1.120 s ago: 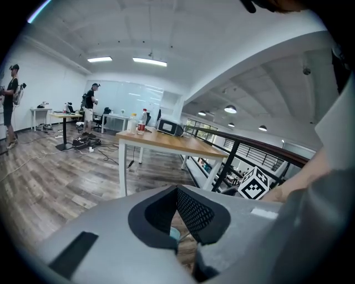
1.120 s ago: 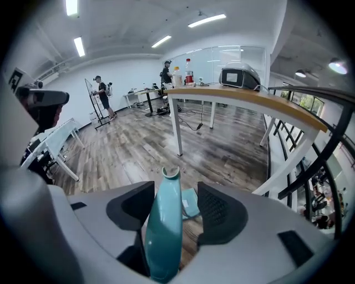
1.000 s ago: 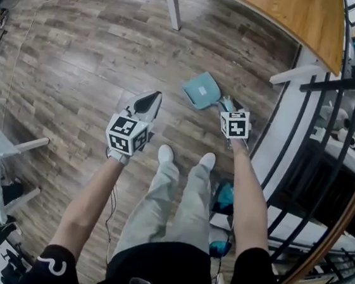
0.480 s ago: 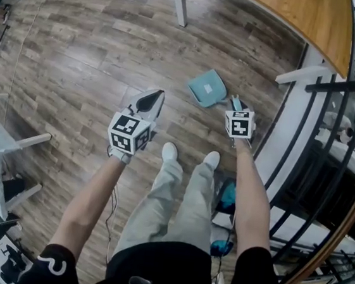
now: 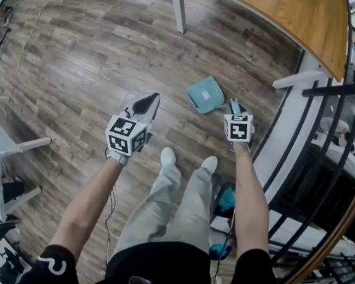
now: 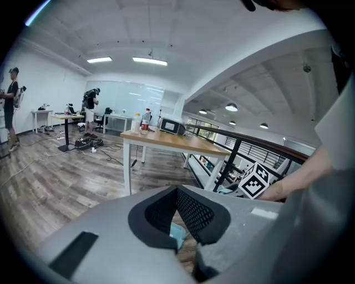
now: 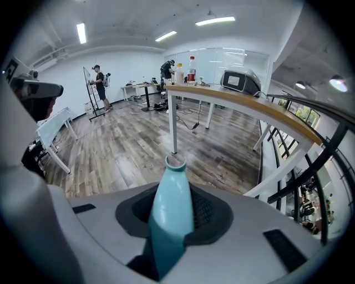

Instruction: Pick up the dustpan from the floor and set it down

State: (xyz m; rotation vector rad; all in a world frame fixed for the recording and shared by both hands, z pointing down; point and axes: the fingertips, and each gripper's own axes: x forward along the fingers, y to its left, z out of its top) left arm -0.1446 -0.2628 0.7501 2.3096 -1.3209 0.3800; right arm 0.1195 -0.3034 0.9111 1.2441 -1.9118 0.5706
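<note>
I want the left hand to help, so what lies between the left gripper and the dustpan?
Only bare wood floor lies between the left gripper and the dustpan, as the head view shows.

The head view looks steeply down from above the person onto the grey-brown wood-plank floor (image 5: 78, 63). Each gripper view sits close behind its own jaws and faces out across the room. All three share the pale wooden white-legged table (image 5: 293, 18), upper right in the head view. The teal plastic dustpan (image 5: 205, 93) stands very near at the right gripper view's lower centre.

The dustpan (image 5: 205, 93) handle's end is hidden under the right tongs (image 5: 234, 106). In the right gripper view, its pan lies hidden beneath them.
</note>
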